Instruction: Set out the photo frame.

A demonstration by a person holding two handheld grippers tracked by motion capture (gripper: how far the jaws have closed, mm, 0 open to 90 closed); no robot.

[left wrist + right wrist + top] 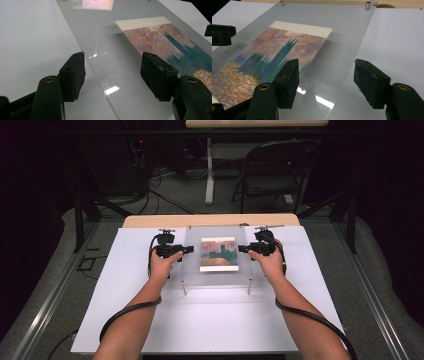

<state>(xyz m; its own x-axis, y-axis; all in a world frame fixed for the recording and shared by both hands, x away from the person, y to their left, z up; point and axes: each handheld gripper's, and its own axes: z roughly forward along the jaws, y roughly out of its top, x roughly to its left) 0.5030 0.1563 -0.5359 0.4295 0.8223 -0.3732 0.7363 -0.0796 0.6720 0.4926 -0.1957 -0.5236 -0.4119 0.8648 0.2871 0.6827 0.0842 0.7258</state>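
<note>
A clear acrylic sheet (pixel 192 270) rests on short metal posts (pixel 184 288) above a white board (pixel 125 320). A painted print (pixel 218 254) of teal towers on a pink sky lies at the sheet's middle; I cannot tell whether it is on or under the sheet. My left gripper (pixel 187 249) is open at the sheet's left edge (pixel 100 77), which runs between its jaws (pixel 115 72). At the right edge (pixel 347 75) my right gripper (pixel 242 248) is open too, its jaws (pixel 329 82) straddling that edge. Nothing is gripped.
The white board lies on a wooden table whose far edge (pixel 210 220) shows behind it. Two more posts (pixel 367 5) hold the sheet's far corners. A folding chair (pixel 275 170) and a table leg (pixel 209 175) stand on the floor beyond.
</note>
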